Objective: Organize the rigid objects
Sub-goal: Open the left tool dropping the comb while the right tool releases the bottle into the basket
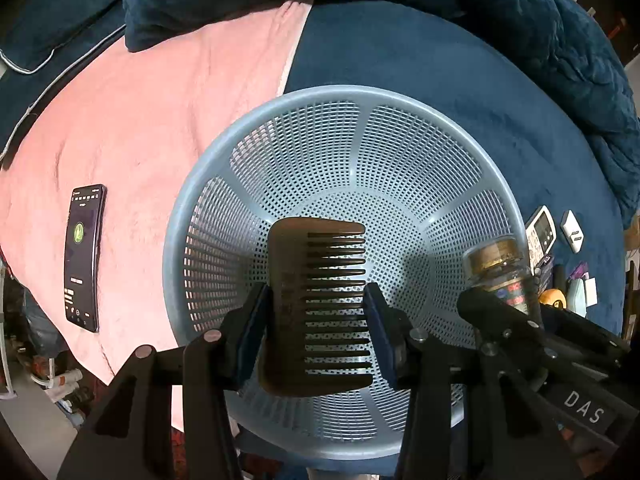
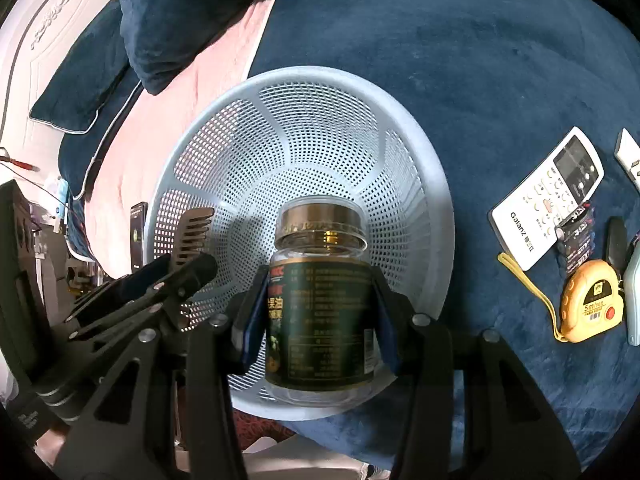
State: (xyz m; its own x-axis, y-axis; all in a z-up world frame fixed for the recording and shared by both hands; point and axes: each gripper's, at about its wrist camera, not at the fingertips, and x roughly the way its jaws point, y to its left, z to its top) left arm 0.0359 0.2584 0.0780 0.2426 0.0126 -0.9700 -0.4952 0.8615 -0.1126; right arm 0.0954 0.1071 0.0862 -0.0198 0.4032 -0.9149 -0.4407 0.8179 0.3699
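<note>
A round pale-blue perforated basket sits on the bed; it also shows in the right wrist view. My left gripper is shut on a dark brown wide-tooth comb and holds it above the basket's inside. My right gripper is shut on a clear bottle with a gold cap and dark green label, held over the basket's near side. The bottle shows at the right in the left wrist view. The comb shows at the left in the right wrist view.
A phone lies on the pink blanket left of the basket. On the blue blanket to the right lie a white Galanz remote, a yellow tape measure, a small white device and other small items.
</note>
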